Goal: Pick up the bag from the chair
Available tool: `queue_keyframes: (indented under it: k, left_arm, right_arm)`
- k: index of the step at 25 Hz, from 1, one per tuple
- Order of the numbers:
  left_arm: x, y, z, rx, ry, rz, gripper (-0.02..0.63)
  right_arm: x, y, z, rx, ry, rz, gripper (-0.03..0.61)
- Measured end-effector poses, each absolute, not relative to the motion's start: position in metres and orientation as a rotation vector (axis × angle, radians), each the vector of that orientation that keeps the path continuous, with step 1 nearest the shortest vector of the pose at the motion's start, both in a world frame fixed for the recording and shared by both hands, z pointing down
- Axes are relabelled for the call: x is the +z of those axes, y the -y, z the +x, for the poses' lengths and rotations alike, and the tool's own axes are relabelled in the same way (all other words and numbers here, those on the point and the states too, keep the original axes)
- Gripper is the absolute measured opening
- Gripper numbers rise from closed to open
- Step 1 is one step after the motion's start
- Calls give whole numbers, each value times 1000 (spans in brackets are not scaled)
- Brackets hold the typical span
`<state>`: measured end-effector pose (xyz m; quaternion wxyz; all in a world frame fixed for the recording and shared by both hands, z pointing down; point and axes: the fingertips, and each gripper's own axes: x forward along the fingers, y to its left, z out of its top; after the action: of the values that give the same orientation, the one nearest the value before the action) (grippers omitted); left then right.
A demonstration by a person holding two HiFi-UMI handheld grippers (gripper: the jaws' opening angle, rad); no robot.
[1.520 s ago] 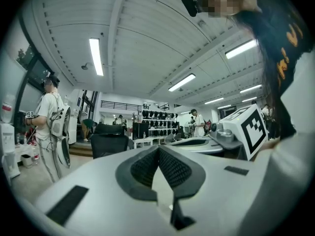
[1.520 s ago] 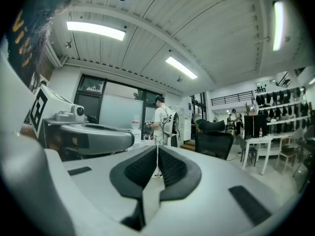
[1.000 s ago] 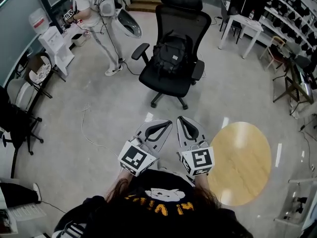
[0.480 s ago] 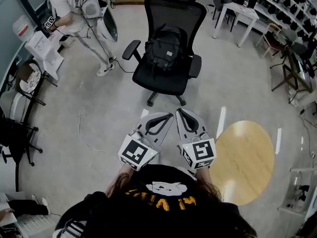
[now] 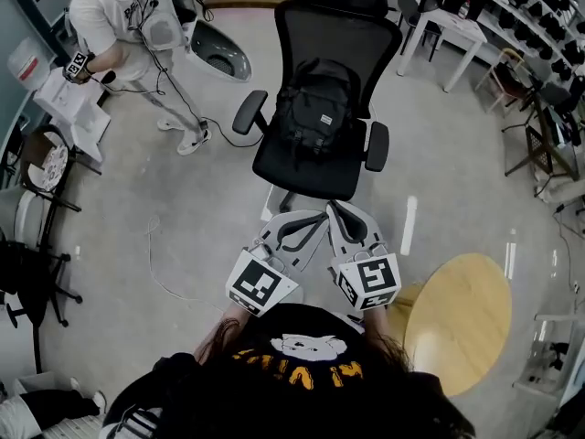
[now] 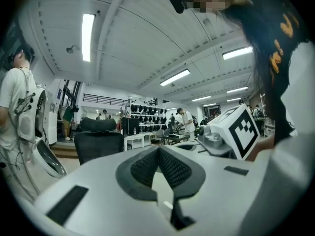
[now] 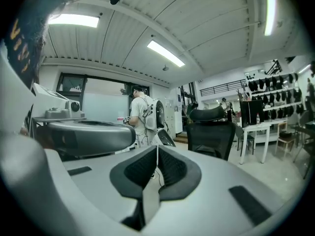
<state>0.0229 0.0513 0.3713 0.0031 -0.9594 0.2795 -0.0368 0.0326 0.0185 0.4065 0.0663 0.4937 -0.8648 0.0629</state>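
A black backpack [image 5: 315, 108] stands upright on the seat of a black office chair [image 5: 315, 167], leaning on its mesh back. Both grippers are held side by side just in front of the chair's seat edge, above its base. My left gripper [image 5: 317, 217] is shut with nothing in it, pads meeting at the tip [image 6: 158, 149]. Just to its right, my right gripper [image 5: 336, 208] is shut and empty too [image 7: 157, 147]. The chair's back shows ahead in the left gripper view [image 6: 98, 139] and the right gripper view [image 7: 211, 132]; the backpack is hidden there.
A person in white [image 5: 119, 35] stands at the upper left beside a white pod-shaped shell [image 5: 219, 58]. A round wooden table [image 5: 457, 323] is at my lower right. A thin cable [image 5: 155, 263] lies on the floor to the left. A white desk [image 5: 452, 35] stands behind the chair.
The chair and backpack have come closer to me. Both grippers' tips now reach the chair's front edge. Their jaws stay shut.
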Motion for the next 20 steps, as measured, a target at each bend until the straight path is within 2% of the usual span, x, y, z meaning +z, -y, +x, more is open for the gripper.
queue_keyframes:
  k: [9, 20]
  left_arm:
    - [383, 18, -27, -116, -882, -3009, 0]
    - [392, 39, -27, -94, -832, -3046, 0]
  right_arm:
    - [416, 44, -5, 228, 2575, 1511, 9]
    - [423, 64, 0, 231, 2525, 1556, 9]
